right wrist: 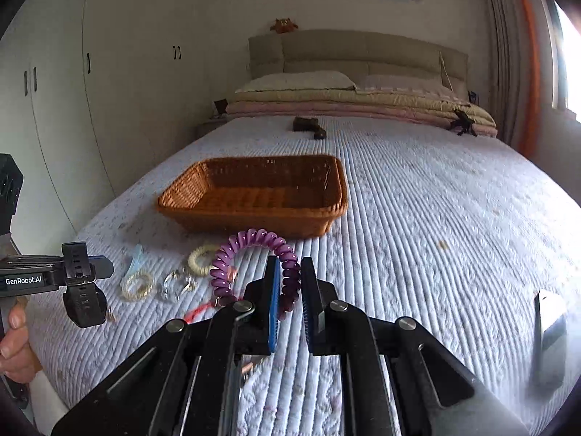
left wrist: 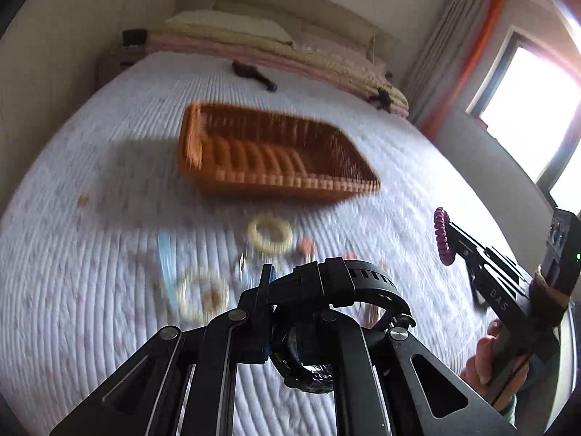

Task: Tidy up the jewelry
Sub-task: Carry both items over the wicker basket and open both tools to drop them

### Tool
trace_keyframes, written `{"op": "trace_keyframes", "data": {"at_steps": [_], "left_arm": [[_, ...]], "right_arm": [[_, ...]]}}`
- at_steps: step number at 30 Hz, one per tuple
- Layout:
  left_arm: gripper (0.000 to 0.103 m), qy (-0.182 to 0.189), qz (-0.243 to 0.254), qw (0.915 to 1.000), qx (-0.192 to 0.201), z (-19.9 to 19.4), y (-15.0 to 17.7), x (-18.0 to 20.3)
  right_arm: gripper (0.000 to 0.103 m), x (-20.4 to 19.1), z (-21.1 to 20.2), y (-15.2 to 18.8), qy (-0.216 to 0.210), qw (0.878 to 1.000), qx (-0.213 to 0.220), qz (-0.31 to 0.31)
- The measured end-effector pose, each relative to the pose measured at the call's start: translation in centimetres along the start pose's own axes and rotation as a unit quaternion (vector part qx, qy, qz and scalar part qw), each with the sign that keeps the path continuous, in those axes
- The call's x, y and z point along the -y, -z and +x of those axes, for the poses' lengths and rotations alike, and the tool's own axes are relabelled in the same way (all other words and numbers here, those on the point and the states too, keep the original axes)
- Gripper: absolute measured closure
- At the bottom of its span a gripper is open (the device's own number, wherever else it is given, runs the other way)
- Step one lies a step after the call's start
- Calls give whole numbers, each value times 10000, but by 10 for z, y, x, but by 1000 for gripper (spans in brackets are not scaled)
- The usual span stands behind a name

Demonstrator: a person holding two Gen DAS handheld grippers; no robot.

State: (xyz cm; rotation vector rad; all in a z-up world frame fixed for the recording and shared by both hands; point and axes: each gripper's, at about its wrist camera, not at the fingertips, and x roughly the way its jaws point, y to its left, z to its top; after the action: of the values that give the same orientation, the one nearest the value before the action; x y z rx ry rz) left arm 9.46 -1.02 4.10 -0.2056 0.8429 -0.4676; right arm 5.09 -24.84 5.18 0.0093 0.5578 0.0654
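Carrying two pieces toward basket (right wrist: pixel 254 196), mid frame. Left gripper (left wrist: pixel 301 290) clamps black watch (left wrist: pixel 348 283) by strap; right gripper (right wrist: pixel 290 283) pinches purple coil (right wrist: pixel 254 265). Best lift both over rim, release low inside. More bangles (right wrist: pixel 138 285) lower left on bed (right wrist: pixel 435 218).

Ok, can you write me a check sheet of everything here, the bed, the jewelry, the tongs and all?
Surface: quilted white bedspread, jewelry laid out near its front edge.
Job's things: orange wicker basket, nothing seen inside; cream bracelet, pale beaded bracelet and clear pieces loose in front of it.
Clutter: dark object near the folded bedding; silver object at right.
Grippers: left tongs shut on black watch; right tongs shut on purple coil bracelet.
Cables: nothing seen.
Surroundings: headboard, wardrobe, curtains, bright window.
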Motion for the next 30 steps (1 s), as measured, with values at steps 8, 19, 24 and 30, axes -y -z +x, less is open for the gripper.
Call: {"op": "trace_keyframes", "data": {"at_steps": [8, 19, 24, 30], "left_arm": [[93, -75, -252, 9990, 367, 44, -105, -15], [93, -957, -237, 9919, -796, 178, -142, -41], [93, -1104, -109, 9885, -1026, 199, -135, -39], [90, -1286, -126, 9849, -1151, 206, -131, -42]], "right_arm": [[89, 7, 96, -79, 127, 9994, -306, 89], [89, 11, 220, -66, 266, 9877, -1535, 119], [89, 7, 235, -55, 538, 9846, -1656, -125], [89, -1, 245, -47, 542, 9826, -1758, -272]]}}
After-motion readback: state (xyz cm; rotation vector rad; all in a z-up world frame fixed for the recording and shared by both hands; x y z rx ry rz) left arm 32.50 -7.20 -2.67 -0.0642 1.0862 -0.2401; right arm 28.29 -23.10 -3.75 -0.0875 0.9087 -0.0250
